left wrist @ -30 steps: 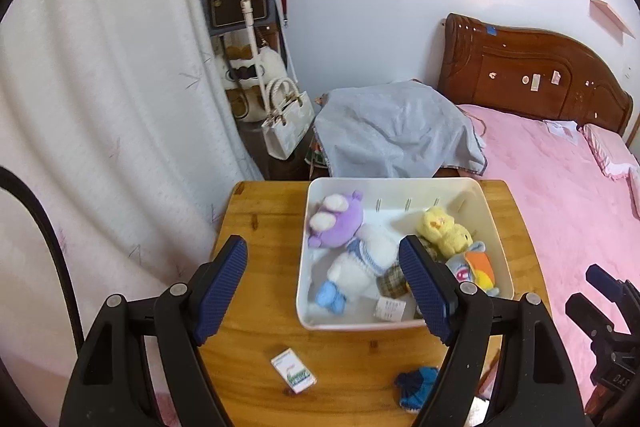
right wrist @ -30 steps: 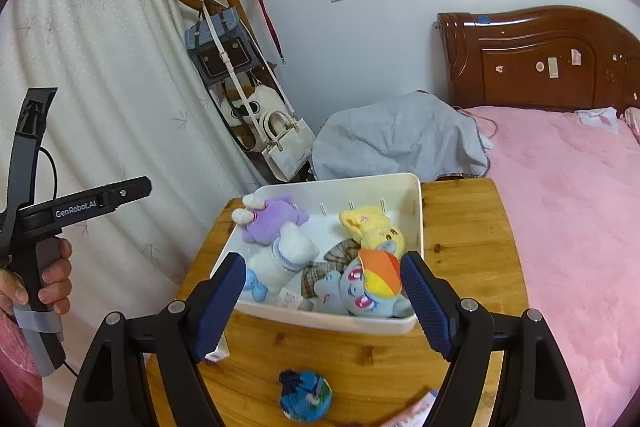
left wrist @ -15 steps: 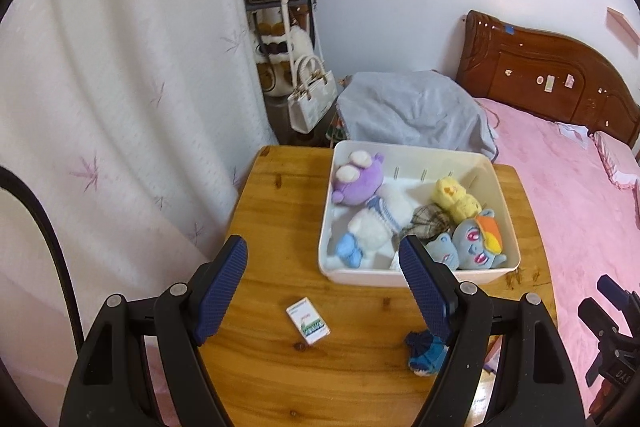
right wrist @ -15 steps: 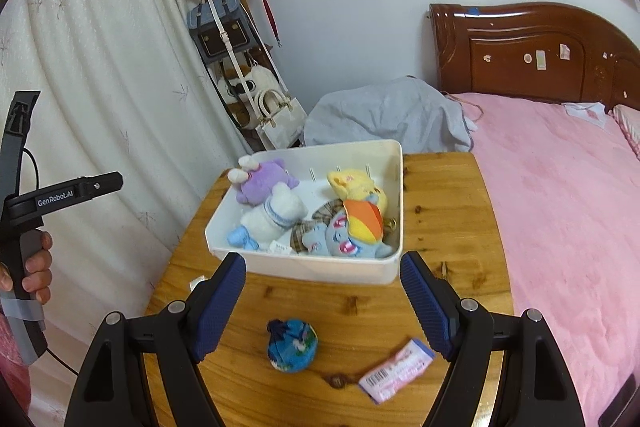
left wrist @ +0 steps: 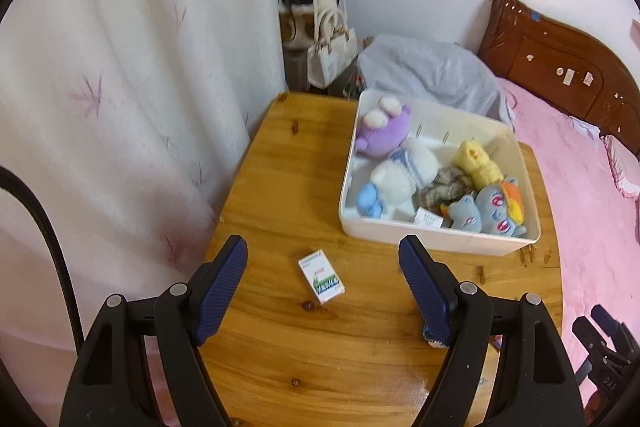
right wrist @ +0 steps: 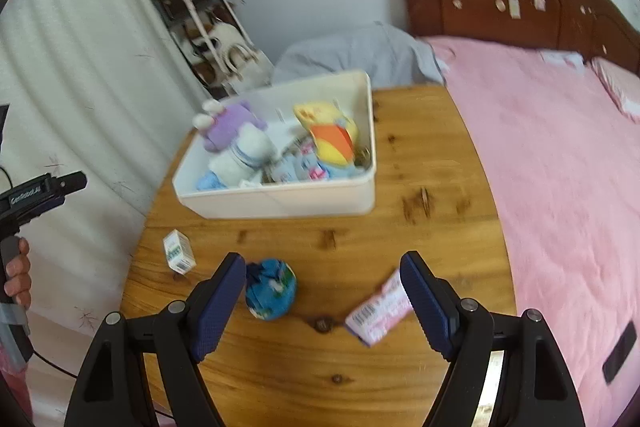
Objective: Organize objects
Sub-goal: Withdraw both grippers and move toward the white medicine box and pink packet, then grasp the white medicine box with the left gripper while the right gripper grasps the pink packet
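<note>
Risk of a bad grasp: small white box (left wrist: 321,277) lying flat on the desk (left wrist: 304,183), thin and low, so easy to push away with one finger instead of pinching it. Could slide toward the desk edge at 9 o'clock, near the curtain (left wrist: 120,87). On the other side, blue ball (right wrist: 270,289) probably soft and round, likely to roll if touched from one side only. Pink packet (right wrist: 380,309) flat and slippery, partly hidden behind the right finger, hard to lift without scraping the wood. Also possible: the two tools crossing, since both aim at the near half of the desk.

Left gripper (left wrist: 322,281): fingers wide apart, holding nothing, touching nothing; the white box seen between them, a little toward 12 o'clock. Right gripper (right wrist: 322,293): fingers wide apart too, empty; the ball just beside the left finger, the packet at the right finger, contact not possible to tell.

White bin (left wrist: 436,239) at 1 o'clock from the left gripper, already holding several plush toys (left wrist: 404,171).
</note>
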The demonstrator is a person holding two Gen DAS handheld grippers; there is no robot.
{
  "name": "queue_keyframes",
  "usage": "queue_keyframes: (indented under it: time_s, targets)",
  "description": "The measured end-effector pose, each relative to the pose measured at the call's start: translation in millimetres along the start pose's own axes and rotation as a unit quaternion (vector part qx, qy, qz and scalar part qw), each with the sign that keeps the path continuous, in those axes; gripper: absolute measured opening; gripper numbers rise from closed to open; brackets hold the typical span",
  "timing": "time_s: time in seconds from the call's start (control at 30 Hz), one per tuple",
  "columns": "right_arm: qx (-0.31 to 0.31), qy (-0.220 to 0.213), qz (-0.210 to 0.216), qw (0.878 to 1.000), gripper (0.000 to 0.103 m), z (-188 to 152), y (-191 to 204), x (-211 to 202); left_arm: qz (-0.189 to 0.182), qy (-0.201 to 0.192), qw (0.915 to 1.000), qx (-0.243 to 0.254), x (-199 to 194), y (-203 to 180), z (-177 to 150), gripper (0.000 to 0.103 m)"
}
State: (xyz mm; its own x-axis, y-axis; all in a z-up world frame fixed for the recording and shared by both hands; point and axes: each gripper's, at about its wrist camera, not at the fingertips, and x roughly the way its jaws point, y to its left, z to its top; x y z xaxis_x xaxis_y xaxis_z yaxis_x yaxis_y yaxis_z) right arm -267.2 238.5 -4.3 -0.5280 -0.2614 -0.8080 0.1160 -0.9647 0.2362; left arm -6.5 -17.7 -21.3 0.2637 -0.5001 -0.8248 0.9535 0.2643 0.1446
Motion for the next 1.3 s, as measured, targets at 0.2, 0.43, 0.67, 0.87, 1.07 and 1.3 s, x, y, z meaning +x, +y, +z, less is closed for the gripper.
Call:
queue_keyframes:
  time_s: [0.2,0.43,0.67,0.87,1.07,1.3]
  targets:
    - [0.044,0.045,-0.024,0.998,0.08,-11,-12,18,-0.006,0.051,0.9985,-0.018,29,10,-11,0.081]
    - [0.105,0.089,-0.039,0.99,0.08,-17,-27,42,-0.013,0.106,0.9932,-0.046,63,24,-15,0.081]
    - [0.14,0.127,-0.056,0.98,0.08,-22,-39,67,-0.016,0.152,0.9846,-0.084,96,33,-15,0.081]
    - [0.179,0.165,-0.064,0.968,0.08,-26,-51,90,-0.016,0.19,0.9763,-0.102,124,37,-14,0.081]
    - [0.222,0.191,-0.071,0.954,0.078,-30,-66,107,-0.015,0.238,0.9642,-0.116,152,35,-16,0.081]
    - [0.263,0.215,-0.077,0.937,0.073,-33,-83,124,-0.013,0.281,0.9513,-0.127,178,32,-21,0.081]
